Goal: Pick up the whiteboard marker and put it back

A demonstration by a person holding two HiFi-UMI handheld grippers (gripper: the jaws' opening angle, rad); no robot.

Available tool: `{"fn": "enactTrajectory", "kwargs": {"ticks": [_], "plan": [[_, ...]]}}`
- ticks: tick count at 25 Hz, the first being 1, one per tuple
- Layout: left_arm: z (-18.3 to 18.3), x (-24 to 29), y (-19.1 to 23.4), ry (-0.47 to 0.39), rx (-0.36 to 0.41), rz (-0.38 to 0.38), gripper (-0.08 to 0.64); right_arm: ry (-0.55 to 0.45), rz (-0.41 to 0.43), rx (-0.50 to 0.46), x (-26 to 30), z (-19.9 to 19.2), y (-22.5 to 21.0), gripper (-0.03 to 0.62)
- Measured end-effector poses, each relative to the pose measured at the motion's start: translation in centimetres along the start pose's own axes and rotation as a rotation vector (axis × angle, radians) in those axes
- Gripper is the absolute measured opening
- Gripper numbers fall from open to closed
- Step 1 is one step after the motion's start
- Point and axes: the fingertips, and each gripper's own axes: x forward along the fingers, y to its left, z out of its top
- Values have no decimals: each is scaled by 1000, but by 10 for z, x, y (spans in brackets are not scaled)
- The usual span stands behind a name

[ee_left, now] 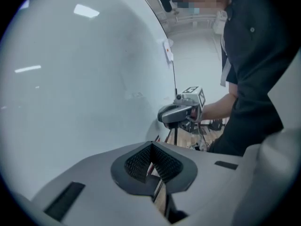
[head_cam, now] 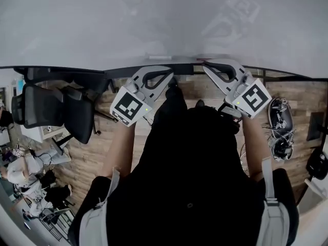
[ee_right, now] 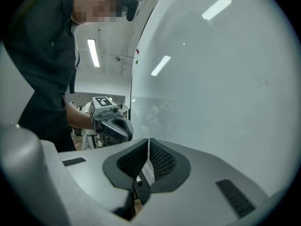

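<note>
A whiteboard (head_cam: 164, 19) fills the top of the head view, with a dark ledge (head_cam: 66, 72) along its lower edge. A slim pale object (head_cam: 160, 58), perhaps the marker, lies at the board's bottom edge between the grippers. My left gripper (head_cam: 170, 75) and right gripper (head_cam: 205, 65) are held at the ledge with their tips pointing at each other. In the left gripper view the jaws (ee_left: 151, 147) stand together, thin red sticks (ee_left: 156, 136) show beyond them, and the right gripper (ee_left: 176, 113) is opposite. In the right gripper view the pads (ee_right: 148, 147) meet with nothing gripped.
A black office chair (head_cam: 51, 106) stands on the wooden floor at the left. Seated people (head_cam: 25, 173) are at the lower left. A headset and cables (head_cam: 281, 127) lie on the floor at the right. The person's dark torso (head_cam: 195, 178) fills the lower middle.
</note>
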Motion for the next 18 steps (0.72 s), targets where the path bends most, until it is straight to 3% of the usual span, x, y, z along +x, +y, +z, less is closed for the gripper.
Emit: {"fn": "enactTrajectory", "kwargs": {"ticks": [5, 7, 13, 18], "plan": [[29, -23, -6, -162, -160, 5, 12, 1, 73, -15, -3, 15, 16, 21], [36, -28, -12, -203, -182, 0, 12, -24, 112, 16, -7, 25, 24, 21], [41, -32, -35, -288, -265, -30, 12, -57, 183, 38, -15, 36, 47, 21], [35, -26, -46, -280, -304, -41, 12, -55, 186, 77, -27, 20, 55, 20]]}}
